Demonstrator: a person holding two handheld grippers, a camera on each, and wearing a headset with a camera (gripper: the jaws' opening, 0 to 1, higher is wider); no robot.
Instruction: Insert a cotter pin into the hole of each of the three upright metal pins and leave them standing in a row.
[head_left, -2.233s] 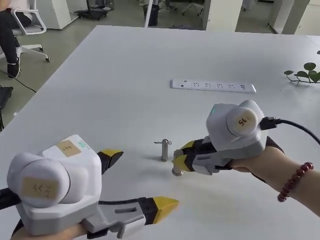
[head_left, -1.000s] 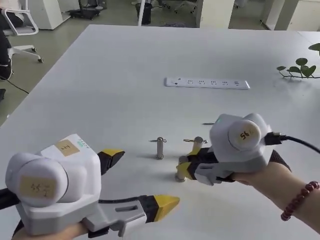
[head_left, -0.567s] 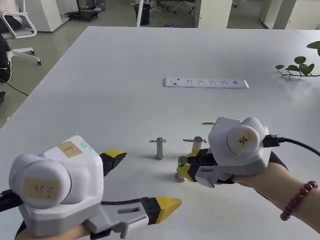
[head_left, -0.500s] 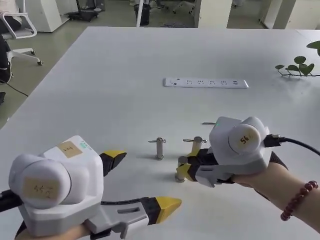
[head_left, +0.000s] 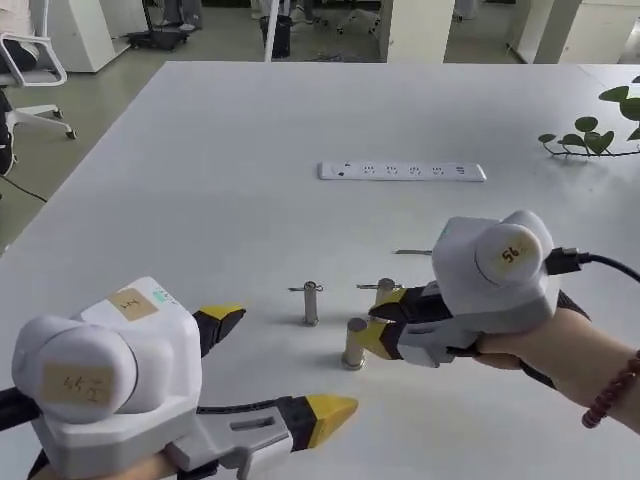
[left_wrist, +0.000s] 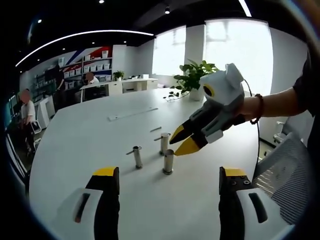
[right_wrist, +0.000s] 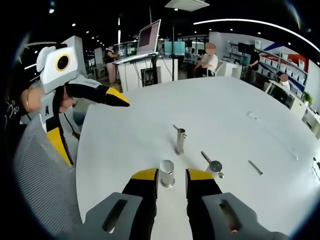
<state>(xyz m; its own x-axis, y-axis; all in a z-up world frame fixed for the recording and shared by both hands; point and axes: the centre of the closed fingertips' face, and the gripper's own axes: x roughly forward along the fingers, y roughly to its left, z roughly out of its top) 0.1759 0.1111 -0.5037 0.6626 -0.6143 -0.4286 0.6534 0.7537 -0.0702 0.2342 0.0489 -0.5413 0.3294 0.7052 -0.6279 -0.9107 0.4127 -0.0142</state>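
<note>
Three short metal pins stand on the white table (head_left: 200, 180). The left pin (head_left: 311, 303) and the back pin (head_left: 385, 291) each carry a cotter pin crosswise. The near pin (head_left: 353, 343) stands bare. My right gripper (head_left: 378, 320) sits just right of the near pin, jaws slightly open, nothing held. In the right gripper view the near pin (right_wrist: 166, 173) stands just ahead of the narrow gap of the right gripper (right_wrist: 172, 175). A loose cotter pin (head_left: 413, 252) lies behind. My left gripper (head_left: 280, 362) hangs wide open near the front edge, and in its view (left_wrist: 169, 172) the pins stand ahead.
A white power strip (head_left: 402, 172) lies further back on the table. A potted plant's leaves (head_left: 590, 135) reach in at the far right. Office chairs and desks stand beyond the table, with people seated in the background (right_wrist: 209, 57).
My right gripper has let go of the near pin and drawn back slightly to the right. The pin stays upright. The left gripper has hardly moved.
</note>
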